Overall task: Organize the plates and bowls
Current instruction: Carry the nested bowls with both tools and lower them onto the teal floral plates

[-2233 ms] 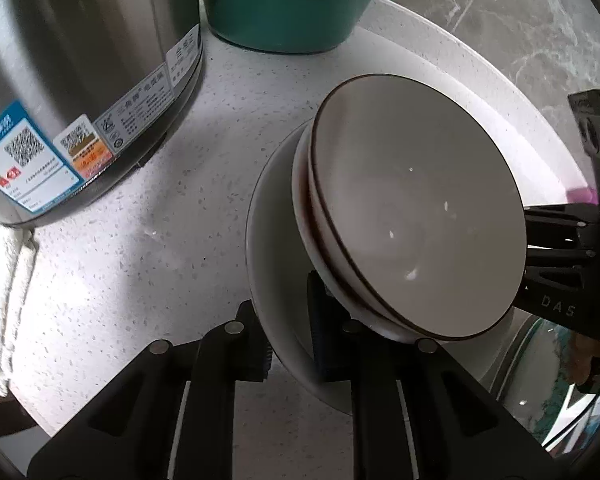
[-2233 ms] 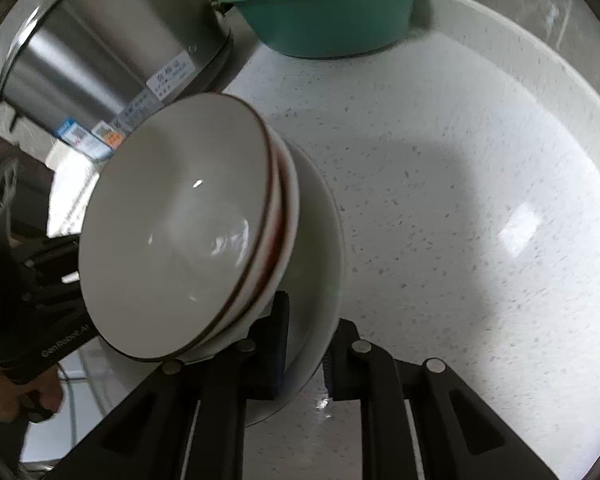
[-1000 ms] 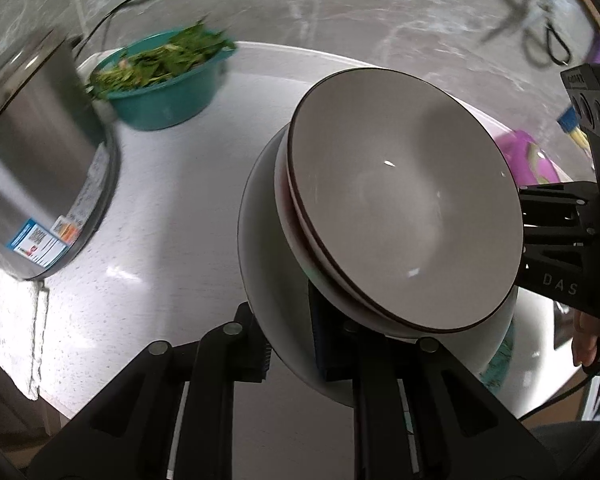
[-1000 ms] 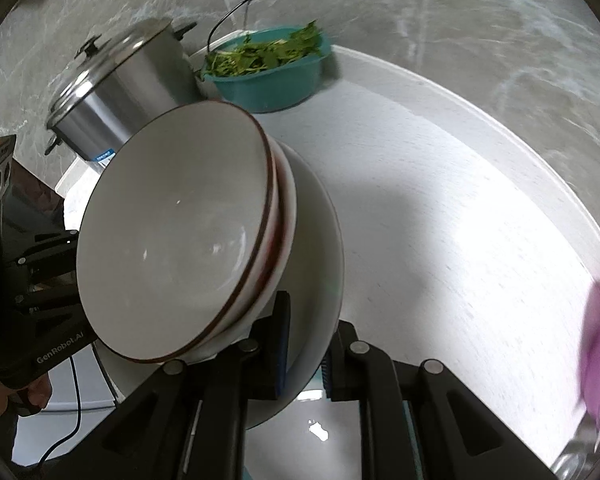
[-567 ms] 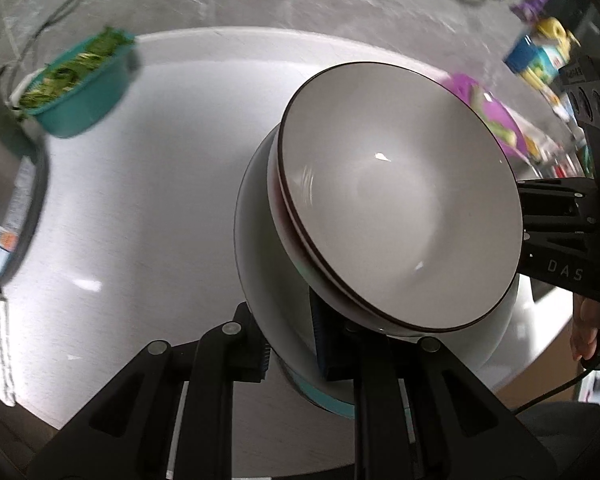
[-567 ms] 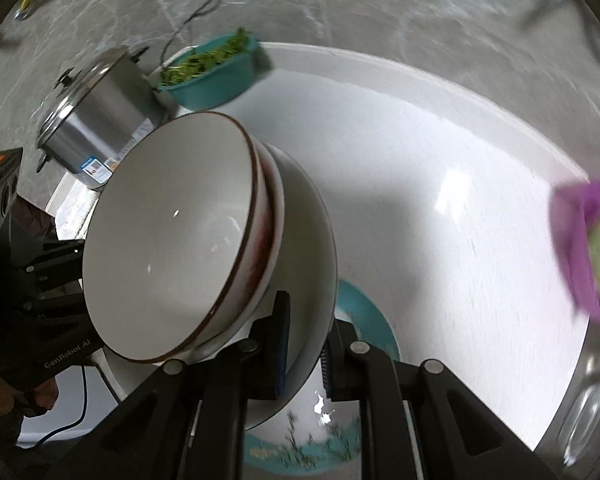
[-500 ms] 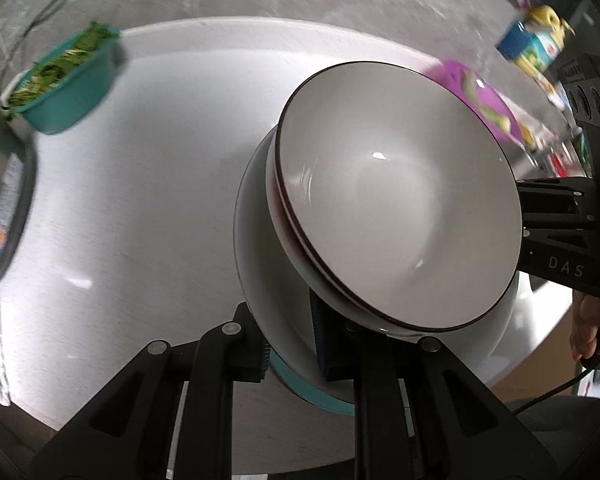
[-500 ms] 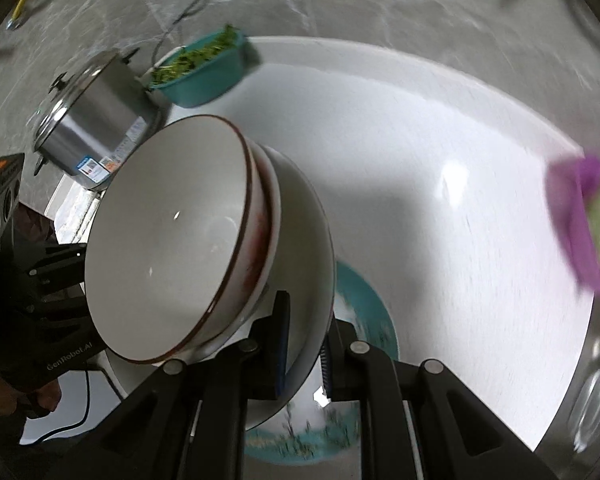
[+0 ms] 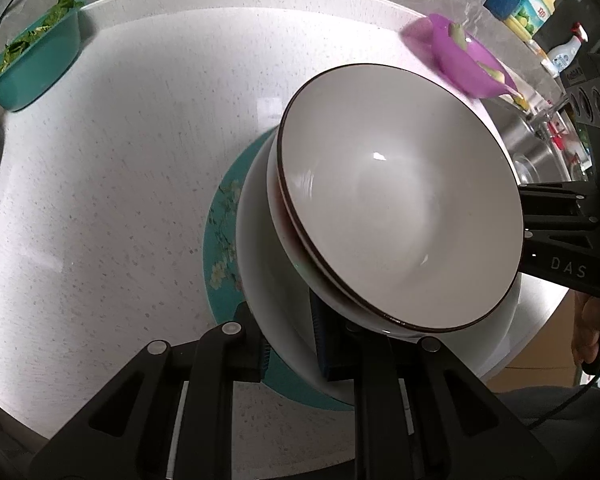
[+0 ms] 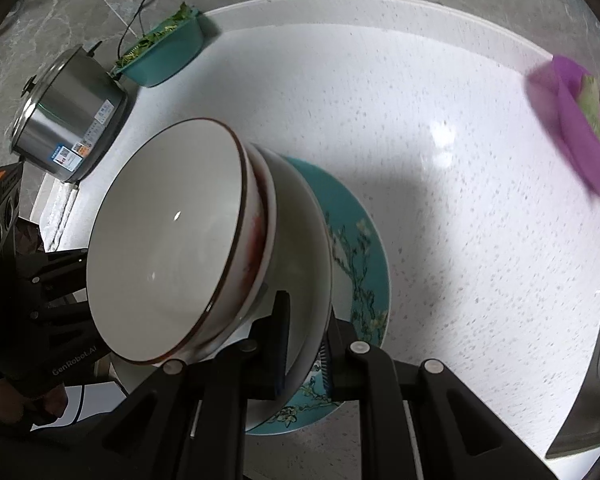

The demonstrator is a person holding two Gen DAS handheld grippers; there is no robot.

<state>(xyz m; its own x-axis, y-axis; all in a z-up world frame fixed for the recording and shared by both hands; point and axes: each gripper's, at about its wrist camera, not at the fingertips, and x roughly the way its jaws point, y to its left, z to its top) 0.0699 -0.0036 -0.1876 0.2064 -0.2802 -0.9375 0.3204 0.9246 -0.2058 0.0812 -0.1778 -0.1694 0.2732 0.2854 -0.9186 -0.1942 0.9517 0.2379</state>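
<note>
1. Progress: two nested bowls [image 9: 400, 200] sit inside a white plate [image 9: 272, 280], a stack carried over a teal floral plate [image 10: 356, 240] lying on the white counter [image 9: 120, 160]. The stack appears not yet set down; lowering and release remain.
2. Left gripper [image 9: 288, 344]: jaws narrow, clamped on the white plate's near rim.
3. Right gripper [image 10: 304, 344]: likewise pinching the opposite rim.
4. Pose: both grippers point steeply downward, facing each other across the stack, which hangs tilted in each view.
</note>
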